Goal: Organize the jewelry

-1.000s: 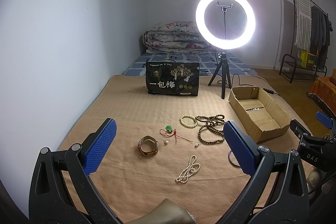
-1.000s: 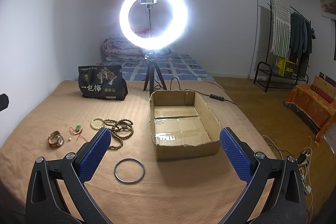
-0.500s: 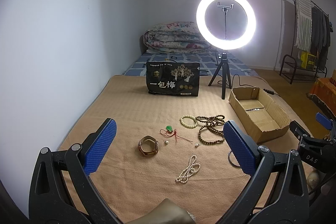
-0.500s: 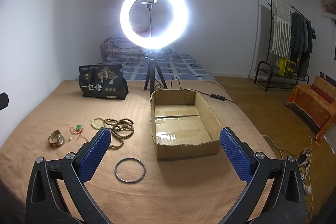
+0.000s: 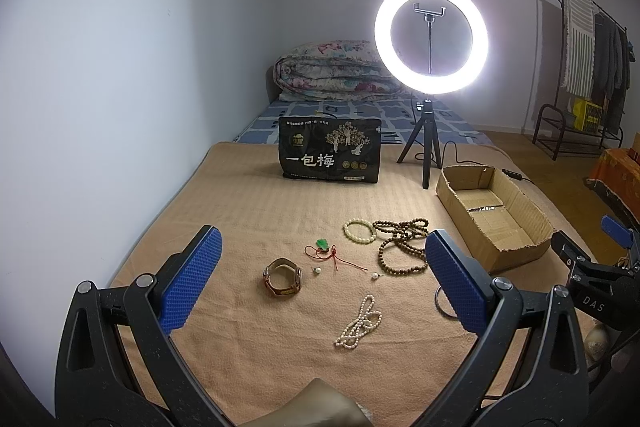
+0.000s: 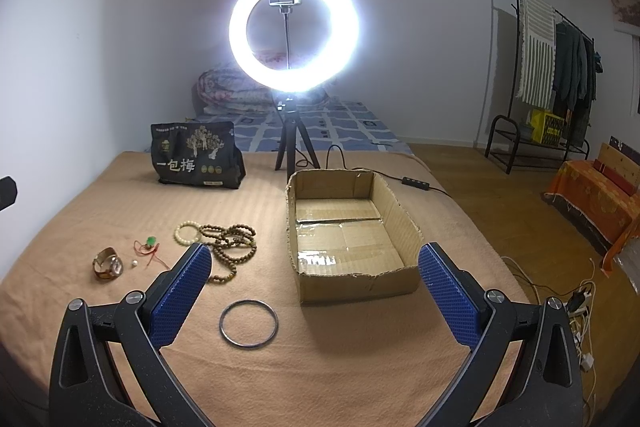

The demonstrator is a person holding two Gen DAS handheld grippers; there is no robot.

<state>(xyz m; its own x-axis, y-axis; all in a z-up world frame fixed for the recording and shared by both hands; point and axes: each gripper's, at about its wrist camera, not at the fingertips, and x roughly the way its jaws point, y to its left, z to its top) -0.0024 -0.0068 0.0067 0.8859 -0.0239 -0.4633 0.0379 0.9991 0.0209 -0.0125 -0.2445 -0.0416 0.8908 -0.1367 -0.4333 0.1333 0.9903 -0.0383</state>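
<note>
Jewelry lies on a tan blanket (image 5: 248, 211). A brown-strap watch (image 5: 282, 277), a green pendant on red cord (image 5: 323, 245), a cream bead bracelet (image 5: 359, 231), brown wooden beads (image 5: 400, 241) and a white pearl strand (image 5: 359, 323) lie ahead of my open, empty left gripper (image 5: 320, 281). A metal bangle (image 6: 248, 323) lies just ahead of my open, empty right gripper (image 6: 314, 291). An open cardboard box (image 6: 352, 227), nothing visible inside, stands beyond the right gripper. The box (image 5: 492, 215) also shows in the left wrist view.
A lit ring light on a tripod (image 6: 294, 31) and a black printed bag (image 6: 196, 155) stand at the back. Folded quilt (image 5: 336, 73) lies beyond. A cable with a switch (image 6: 416, 183) runs off right. Clothes rack (image 6: 556, 67) and wood floor are at right.
Both gripper views shift very slightly; the objects have not moved and both grippers stay open.
</note>
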